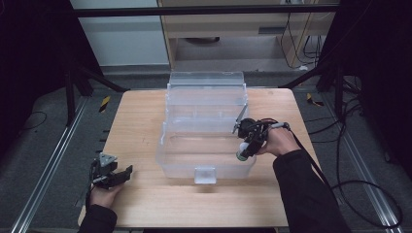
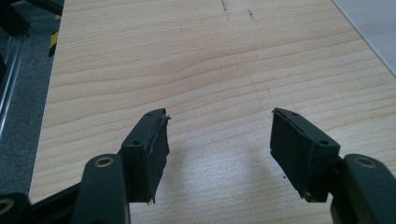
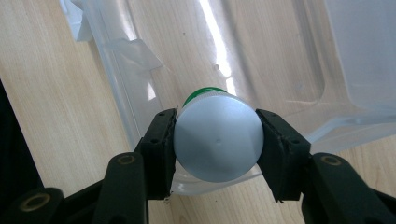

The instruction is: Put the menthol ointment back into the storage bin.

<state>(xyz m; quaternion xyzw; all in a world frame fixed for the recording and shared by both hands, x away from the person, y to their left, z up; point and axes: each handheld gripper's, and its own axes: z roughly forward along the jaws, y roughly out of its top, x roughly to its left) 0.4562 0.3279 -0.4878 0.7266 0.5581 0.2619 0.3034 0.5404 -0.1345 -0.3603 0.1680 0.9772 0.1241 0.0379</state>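
clear plastic box [image 1: 206, 145] on wooden table [image 1: 145, 204], white-capped bottle [image 3: 217, 140] over its rim

My left black 2-jaw gripper [image 1: 112, 174] sits low at the near left, hand [image 1: 103, 195] under it, jaws wide apart w/ nothing between. My right black 2-jaw gripper [image 1: 246, 145] points down, forearm in dark sleeve [image 1: 303, 189] angled in from the near right, pads [image 3: 161, 149] clamped tight.

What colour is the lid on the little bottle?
The lid is white, with green showing just beyond it; the right gripper view shows it best.
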